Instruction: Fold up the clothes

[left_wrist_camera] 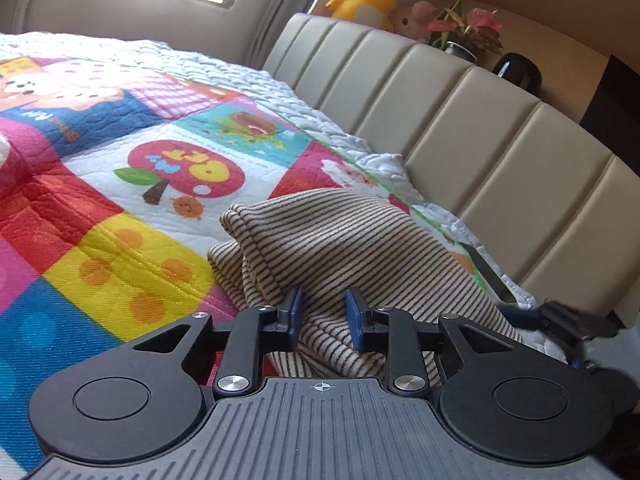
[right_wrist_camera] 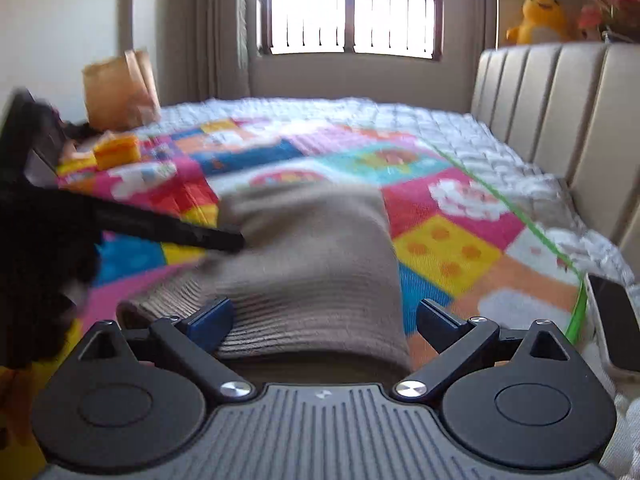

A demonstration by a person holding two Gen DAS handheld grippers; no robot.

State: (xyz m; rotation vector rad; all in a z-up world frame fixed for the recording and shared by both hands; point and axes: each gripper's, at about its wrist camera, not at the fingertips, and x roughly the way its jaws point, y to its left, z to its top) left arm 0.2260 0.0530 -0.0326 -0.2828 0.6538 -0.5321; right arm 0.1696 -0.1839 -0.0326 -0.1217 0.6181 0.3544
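A beige garment with thin dark stripes (left_wrist_camera: pixel 320 240) lies bunched and partly folded on a colourful patchwork quilt (left_wrist_camera: pixel 120 184). My left gripper (left_wrist_camera: pixel 322 314) is open, its blue-padded jaws a hand's width apart, with a fold of the garment between them. In the right wrist view the same garment (right_wrist_camera: pixel 316 256) lies in front, blurred. My right gripper (right_wrist_camera: pixel 324 320) is wide open with the garment's near edge between its jaws. The left gripper (right_wrist_camera: pixel 192 236) shows at the garment's left side.
A padded beige headboard (left_wrist_camera: pixel 480 120) runs along the right of the bed. A phone (right_wrist_camera: pixel 616 320) lies on the quilt's right edge. A paper bag (right_wrist_camera: pixel 120 88) and orange and yellow items (right_wrist_camera: pixel 116 150) sit at the far left. Plush toys (left_wrist_camera: pixel 368 0) and a potted plant (left_wrist_camera: pixel 464 32) stand above the headboard.
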